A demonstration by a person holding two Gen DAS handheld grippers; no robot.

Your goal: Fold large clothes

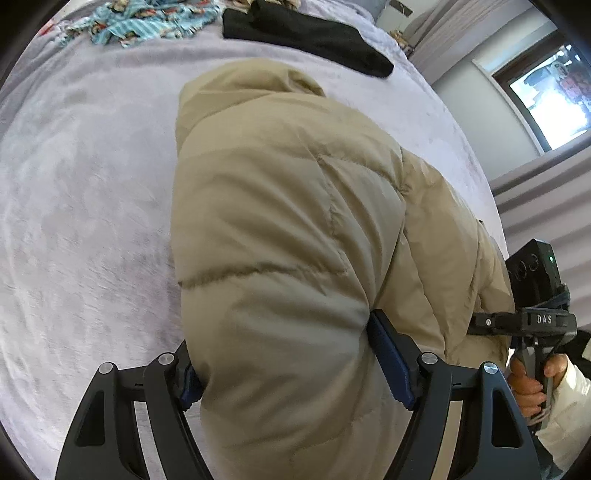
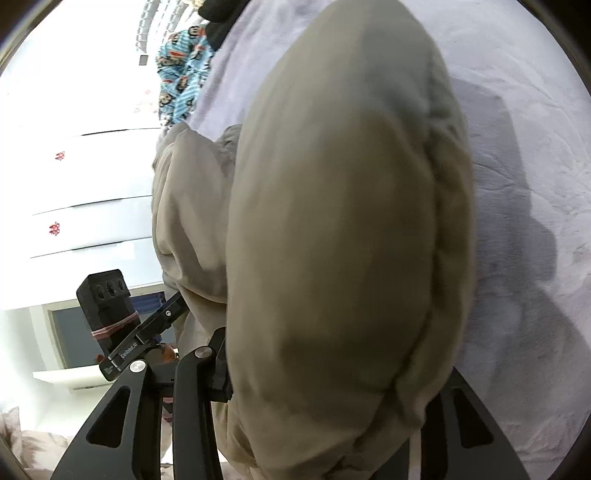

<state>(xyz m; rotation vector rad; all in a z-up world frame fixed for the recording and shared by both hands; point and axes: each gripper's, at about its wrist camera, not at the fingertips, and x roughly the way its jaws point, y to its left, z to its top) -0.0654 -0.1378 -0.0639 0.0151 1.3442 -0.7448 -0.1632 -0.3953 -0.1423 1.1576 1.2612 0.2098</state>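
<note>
A beige puffer jacket [image 1: 280, 206] with a hood lies on the grey blanket [image 1: 85, 206] of a bed, its hood toward the far end. My left gripper [image 1: 284, 354] is closed around the jacket's thick near edge, the padding bulging between its blue pads [image 1: 389, 363]. My right gripper [image 2: 332, 373] grips another bulging part of the same jacket [image 2: 340, 229], lifted above the blanket [image 2: 535, 110]. Its right finger is mostly hidden by the fabric. The right gripper also shows at the jacket's right side in the left wrist view [image 1: 532, 321].
A black garment [image 1: 306, 37] and a blue patterned garment [image 1: 144, 22] lie at the far end of the bed. A window [image 1: 546, 92] and curtains are to the right. White drawers [image 2: 81, 192] stand beside the bed.
</note>
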